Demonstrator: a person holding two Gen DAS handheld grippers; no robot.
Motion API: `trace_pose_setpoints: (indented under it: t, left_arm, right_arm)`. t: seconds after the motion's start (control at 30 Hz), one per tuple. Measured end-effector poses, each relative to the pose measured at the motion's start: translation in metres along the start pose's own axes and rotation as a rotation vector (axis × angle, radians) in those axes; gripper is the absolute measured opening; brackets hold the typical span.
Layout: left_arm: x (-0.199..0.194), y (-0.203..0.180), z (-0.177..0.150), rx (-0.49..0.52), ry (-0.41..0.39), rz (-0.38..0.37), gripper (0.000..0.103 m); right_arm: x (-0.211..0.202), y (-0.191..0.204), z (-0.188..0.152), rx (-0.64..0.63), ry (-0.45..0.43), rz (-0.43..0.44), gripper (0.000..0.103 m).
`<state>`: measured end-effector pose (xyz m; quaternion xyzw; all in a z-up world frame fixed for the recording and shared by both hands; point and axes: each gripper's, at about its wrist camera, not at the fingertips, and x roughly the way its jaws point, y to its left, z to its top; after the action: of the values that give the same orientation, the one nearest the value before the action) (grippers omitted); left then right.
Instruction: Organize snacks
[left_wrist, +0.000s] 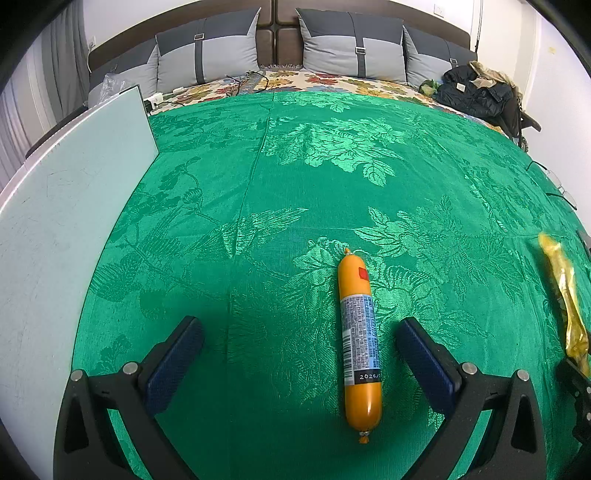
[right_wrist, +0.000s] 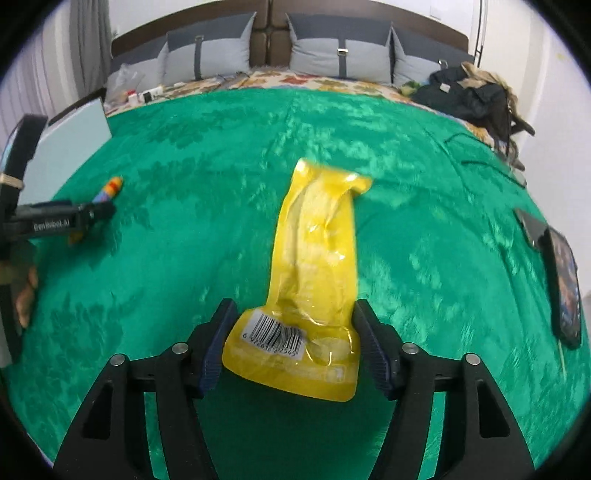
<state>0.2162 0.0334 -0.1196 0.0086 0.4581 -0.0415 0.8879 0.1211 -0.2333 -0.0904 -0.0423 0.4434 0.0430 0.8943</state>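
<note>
An orange sausage stick (left_wrist: 360, 343) with a printed label lies lengthwise on the green bedspread (left_wrist: 258, 166). My left gripper (left_wrist: 299, 325) stands open above it, the sausage nearer its right finger and touching neither pad. A yellow snack pouch (right_wrist: 314, 258) with a barcode sits between the fingers of my right gripper (right_wrist: 293, 304), both pads pressing its lower sides. In the left wrist view the same pouch (left_wrist: 565, 291) hangs at the far right edge. The right wrist view shows the sausage's end (right_wrist: 110, 186) beside the left gripper's body (right_wrist: 55, 221).
A pale flat board (left_wrist: 74, 203) leans along the left side of the bed. Grey pillows (left_wrist: 207, 55) line the headboard, and dark jackets (left_wrist: 476, 92) are piled at the back right. A dark packet (right_wrist: 563, 288) lies at the right edge, with glasses (left_wrist: 554, 181) nearby.
</note>
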Motion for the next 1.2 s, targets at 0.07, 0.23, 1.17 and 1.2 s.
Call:
trace_pose_setpoints:
  t: [0.07,0.23,1.17,1.2]
  left_arm:
    - [0.000,0.000,0.000,0.000,0.000,0.000,0.103]
    - [0.000,0.001,0.000,0.000,0.000,0.000,0.103]
    - [-0.015,-0.026,0.008,0.096,0.123,-0.026,0.015]
    - [-0.015,-0.024,0.008,0.069,0.130,-0.053,0.015]
  right_arm:
    - [0.005,-0.001,0.004,0.012,0.002,0.010,0.076]
    - [0.006,0.000,0.002,0.014,-0.002,0.008,0.081]
    - [0.007,-0.001,0.002,0.012,0.004,0.050,0.087]
    - [0.004,-0.005,0.001,0.033,0.006,0.079,0.087]
